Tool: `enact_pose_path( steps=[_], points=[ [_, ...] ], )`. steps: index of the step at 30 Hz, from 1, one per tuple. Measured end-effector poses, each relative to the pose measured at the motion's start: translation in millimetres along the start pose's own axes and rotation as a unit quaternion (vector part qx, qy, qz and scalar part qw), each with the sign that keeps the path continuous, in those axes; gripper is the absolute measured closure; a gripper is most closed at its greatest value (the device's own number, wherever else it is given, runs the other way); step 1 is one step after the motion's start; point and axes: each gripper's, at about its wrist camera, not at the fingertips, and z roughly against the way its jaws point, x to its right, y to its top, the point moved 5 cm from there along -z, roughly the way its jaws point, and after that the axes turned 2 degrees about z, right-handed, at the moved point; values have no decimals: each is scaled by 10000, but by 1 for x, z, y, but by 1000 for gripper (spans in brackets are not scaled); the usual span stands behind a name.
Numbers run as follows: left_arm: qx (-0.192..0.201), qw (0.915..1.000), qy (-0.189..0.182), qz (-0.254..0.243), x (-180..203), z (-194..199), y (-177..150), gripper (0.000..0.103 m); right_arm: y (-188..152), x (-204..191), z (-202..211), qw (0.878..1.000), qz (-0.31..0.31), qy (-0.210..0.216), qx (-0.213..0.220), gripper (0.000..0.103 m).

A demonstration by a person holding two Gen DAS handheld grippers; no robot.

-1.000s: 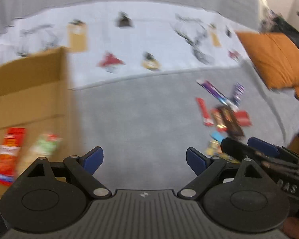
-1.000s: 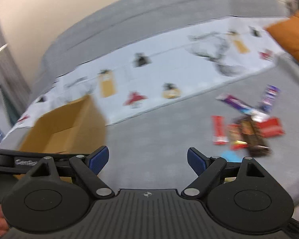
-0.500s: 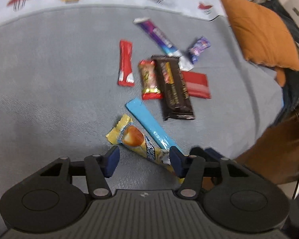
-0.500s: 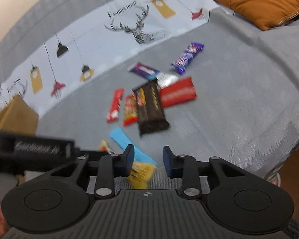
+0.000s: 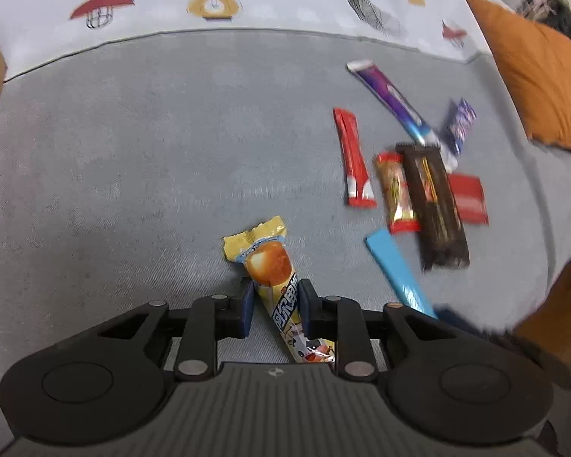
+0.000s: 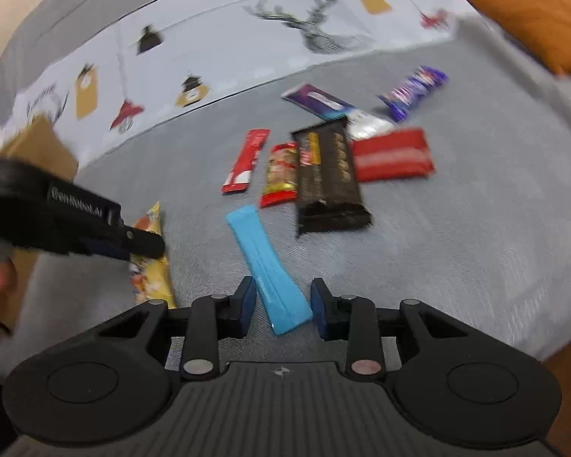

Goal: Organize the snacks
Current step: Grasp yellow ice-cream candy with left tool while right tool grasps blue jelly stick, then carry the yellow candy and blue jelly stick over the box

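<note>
Two grippers, both low over the grey cushion [image 5: 152, 144]. The left gripper [image 5: 274, 306] has just been closing; its pads pinch the yellow snack stick [image 5: 274, 278] mid-length (far end pokes out ahead). The right gripper [image 6: 281, 304], narrowed earlier and now slightly wider, straddles the near end of the blue stick [image 6: 266, 266], with a gap at the right pad. Other bars [image 6: 327, 175] lie beyond, ahead-right.
</note>
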Motion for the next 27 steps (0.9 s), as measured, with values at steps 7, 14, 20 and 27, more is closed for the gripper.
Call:
enact_pose_path(
  steps=[7,14,20,27],
  points=[
    [23,9955,233,-914,13,1,-12,88,5,-18,-11,9972,686,-203,237,88],
    [26,9893,526,-1362,8,0,-18,66,13,-3,-7,9988,133,-264,393,89],
    [271,9888,449,-1394,11,0,-19,89,11,-8,-18,9985,231,-401,290,83],
    [427,9910,393,-1202,17,27,-26,89,17,-16,-6,9979,111,-448,452,88]
  ],
)
